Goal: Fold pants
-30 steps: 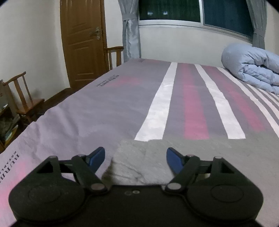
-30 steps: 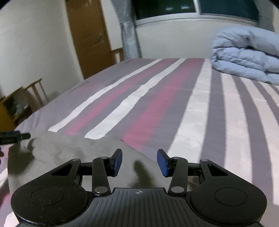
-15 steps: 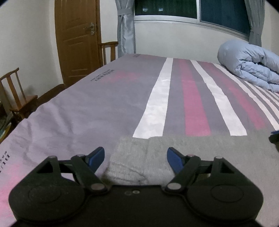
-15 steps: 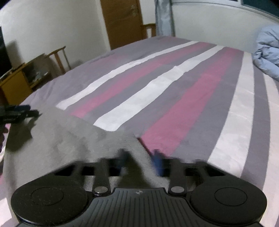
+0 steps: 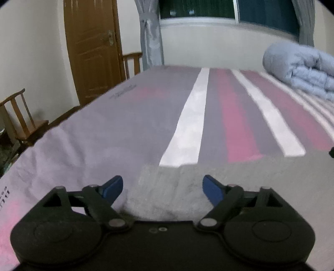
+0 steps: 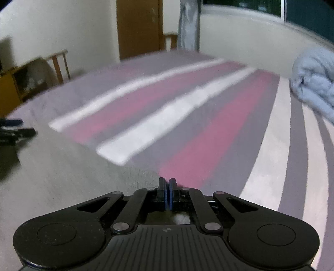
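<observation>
A bed fills both views, its cover striped in grey, pink and white, with printed lettering near its left edge in the left wrist view. A rolled light-blue quilt lies on the far right side of the bed, well apart from the work. Beyond the bed stand a brown wooden door, a tied grey curtain under a dark window, and a wooden chair by the left wall; a 2nd chair back shows beside the door. The grey pants lie flat on the near part of the bed, their far edge cutting straight across the stripes. The left gripper hovers low over the pants' left end with its 2 blue pads spread wide and nothing between them. The right gripper has its pads pressed together at the pants' right corner; whether cloth is pinched between them cannot be told. The right view is blurred.
</observation>
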A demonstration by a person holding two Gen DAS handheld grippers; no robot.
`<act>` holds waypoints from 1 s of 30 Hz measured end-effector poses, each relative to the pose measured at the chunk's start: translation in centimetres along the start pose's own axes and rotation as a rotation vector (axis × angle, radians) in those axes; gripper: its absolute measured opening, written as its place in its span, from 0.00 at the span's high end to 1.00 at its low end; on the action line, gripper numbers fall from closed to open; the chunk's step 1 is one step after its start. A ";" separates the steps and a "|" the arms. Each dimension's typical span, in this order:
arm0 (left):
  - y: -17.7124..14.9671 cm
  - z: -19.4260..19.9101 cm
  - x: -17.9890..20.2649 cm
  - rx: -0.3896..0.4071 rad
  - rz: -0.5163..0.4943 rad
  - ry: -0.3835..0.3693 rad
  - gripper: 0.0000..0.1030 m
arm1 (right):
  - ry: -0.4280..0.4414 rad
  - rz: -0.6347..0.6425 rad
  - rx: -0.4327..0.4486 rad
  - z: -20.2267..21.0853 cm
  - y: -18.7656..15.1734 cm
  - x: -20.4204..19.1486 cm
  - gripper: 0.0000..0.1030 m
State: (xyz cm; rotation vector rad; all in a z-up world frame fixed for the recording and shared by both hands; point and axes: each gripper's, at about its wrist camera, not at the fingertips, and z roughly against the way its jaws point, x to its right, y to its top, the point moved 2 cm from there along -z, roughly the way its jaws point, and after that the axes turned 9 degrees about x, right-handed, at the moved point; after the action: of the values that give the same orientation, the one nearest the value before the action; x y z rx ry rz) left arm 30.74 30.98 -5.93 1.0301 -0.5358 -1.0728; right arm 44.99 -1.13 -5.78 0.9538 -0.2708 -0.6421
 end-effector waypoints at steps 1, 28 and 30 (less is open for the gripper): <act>-0.1 0.0 -0.1 0.000 0.005 -0.002 0.25 | -0.005 0.010 -0.029 -0.6 -0.5 -0.2 0.97; -2.9 12.6 3.9 0.065 0.007 -0.043 0.21 | -0.282 -0.390 0.184 24.1 -10.9 2.0 0.97; -3.9 12.2 5.2 0.026 -0.008 -0.063 0.21 | -0.348 -0.401 0.101 24.0 -13.0 2.9 0.97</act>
State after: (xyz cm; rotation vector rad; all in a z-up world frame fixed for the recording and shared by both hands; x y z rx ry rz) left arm 21.55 20.72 -4.43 1.0244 -0.5982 -1.1113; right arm 30.58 -24.30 -3.18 0.9991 -0.4285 -1.1762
